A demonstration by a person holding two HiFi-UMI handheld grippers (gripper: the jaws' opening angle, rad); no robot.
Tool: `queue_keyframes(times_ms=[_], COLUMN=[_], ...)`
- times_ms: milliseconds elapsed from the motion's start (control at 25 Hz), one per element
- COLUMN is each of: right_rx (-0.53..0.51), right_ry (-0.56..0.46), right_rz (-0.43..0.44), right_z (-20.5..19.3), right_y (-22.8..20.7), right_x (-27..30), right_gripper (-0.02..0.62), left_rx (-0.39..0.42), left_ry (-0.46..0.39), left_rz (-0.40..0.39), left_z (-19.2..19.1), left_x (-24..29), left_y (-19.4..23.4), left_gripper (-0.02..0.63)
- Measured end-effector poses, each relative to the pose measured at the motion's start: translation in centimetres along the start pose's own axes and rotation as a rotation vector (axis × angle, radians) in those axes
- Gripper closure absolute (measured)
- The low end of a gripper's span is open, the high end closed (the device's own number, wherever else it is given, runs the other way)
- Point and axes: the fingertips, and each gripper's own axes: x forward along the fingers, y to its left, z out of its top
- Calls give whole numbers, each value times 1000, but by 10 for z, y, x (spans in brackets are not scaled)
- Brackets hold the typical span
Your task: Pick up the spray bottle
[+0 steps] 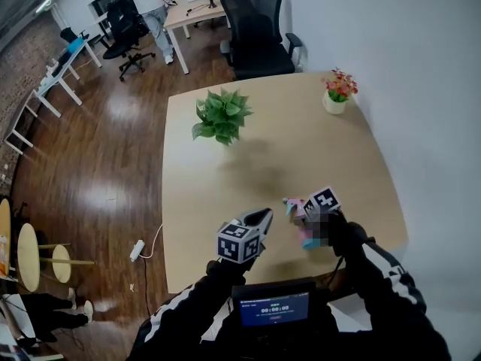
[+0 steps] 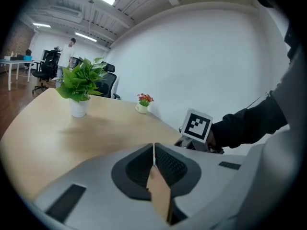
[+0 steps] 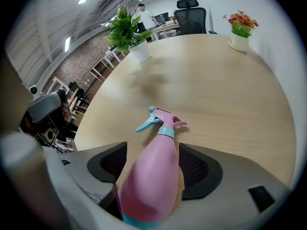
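A pink spray bottle (image 3: pixel 154 176) with a teal trigger and collar lies on the pale wooden table (image 3: pixel 225 90), nozzle pointing away from me. My right gripper (image 3: pixel 153 155) straddles its body with the jaws wide open; a gap shows at the left pad. In the head view the bottle (image 1: pixel 294 204) sits near the table's front edge, mostly hidden under the right gripper (image 1: pixel 307 218). My left gripper (image 1: pixel 263 219) hangs just left of it, shut with nothing held; in the left gripper view its pads (image 2: pixel 165 164) meet at one line.
A green potted plant (image 1: pixel 222 115) stands mid-table at the far left, and a small flower pot (image 1: pixel 338 92) at the far right corner. A black office chair (image 1: pixel 259 32) is behind the table. A white wall runs along the right side.
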Motion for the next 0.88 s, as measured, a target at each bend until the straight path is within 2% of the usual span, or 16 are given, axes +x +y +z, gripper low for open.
queue_keyframes(times_ms=[240,520,680,880], right_rx=[11,47,53,58], right_ry=[76,117,102,13], right_rz=[-37,7,3,17], right_z=[3,3,8,14], right_y=[-12,-9,-10,-10], right_x=[25,40,40,31], right_gripper=[272,273,281,282], left_rx=[-36,-47,-56,31], left_ry=[1,14,4,-2], left_rz=[-11,-10,-8,-8], left_z=[-5,-6,-2,9], left_x=[13,21,20,12], left_y=[14,22,28,27], left_gripper=[581,581,581,581])
